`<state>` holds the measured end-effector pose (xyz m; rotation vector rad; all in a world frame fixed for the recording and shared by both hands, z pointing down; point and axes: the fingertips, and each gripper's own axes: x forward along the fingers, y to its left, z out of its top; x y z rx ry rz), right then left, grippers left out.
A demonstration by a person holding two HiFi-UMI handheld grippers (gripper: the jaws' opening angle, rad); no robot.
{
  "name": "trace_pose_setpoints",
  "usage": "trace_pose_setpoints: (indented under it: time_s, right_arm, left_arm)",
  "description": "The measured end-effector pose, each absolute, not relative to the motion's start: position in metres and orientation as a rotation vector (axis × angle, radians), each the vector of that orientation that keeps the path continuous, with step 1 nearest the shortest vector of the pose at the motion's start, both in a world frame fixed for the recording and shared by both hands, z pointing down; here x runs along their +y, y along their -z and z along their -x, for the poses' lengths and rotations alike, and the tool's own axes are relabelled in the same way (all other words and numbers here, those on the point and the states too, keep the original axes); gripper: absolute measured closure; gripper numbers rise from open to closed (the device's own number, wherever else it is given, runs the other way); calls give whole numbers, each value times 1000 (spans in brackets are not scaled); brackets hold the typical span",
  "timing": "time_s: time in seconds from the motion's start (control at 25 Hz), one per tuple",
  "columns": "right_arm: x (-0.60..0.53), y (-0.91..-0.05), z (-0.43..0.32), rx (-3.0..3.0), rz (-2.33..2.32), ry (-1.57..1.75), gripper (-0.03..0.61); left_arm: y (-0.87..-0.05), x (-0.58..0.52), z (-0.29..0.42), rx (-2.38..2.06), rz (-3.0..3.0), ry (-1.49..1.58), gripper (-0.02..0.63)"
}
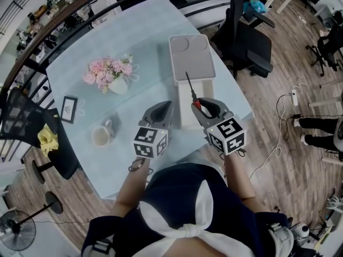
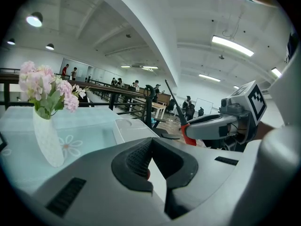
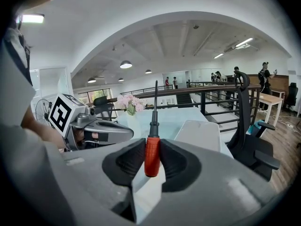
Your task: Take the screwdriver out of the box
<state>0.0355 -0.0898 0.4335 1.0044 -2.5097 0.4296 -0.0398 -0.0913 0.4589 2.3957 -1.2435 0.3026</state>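
My right gripper [image 1: 200, 105] is shut on the red handle of the screwdriver [image 1: 196, 103]. Its thin black shaft points away over the white box's open tray [image 1: 187, 120]. In the right gripper view the handle [image 3: 151, 154] stands upright between the pads [image 3: 129, 161], above the tray. The box's lid [image 1: 191, 58] lies flat behind the tray. My left gripper [image 1: 164, 108] hovers just left of the tray, jaw tips touching, nothing between them. The left gripper view shows my right gripper [image 2: 187, 132] holding the screwdriver [image 2: 186, 134] off to the right.
A white vase of pink flowers [image 1: 110, 76], a mug [image 1: 101, 136] and a small picture frame [image 1: 68, 109] stand on the left of the pale blue table [image 1: 134, 36]. A black office chair [image 1: 246, 42] stands beyond the table's right edge.
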Motion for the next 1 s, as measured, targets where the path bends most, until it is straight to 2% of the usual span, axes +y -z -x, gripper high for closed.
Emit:
trace_pose_setpoints:
  time_s: [1.0]
  right_arm:
    - [-88,-440,-41,-2492,-1003,-434,485]
  left_arm:
    - [-463,-89,38,-1245,-2388,-322,597]
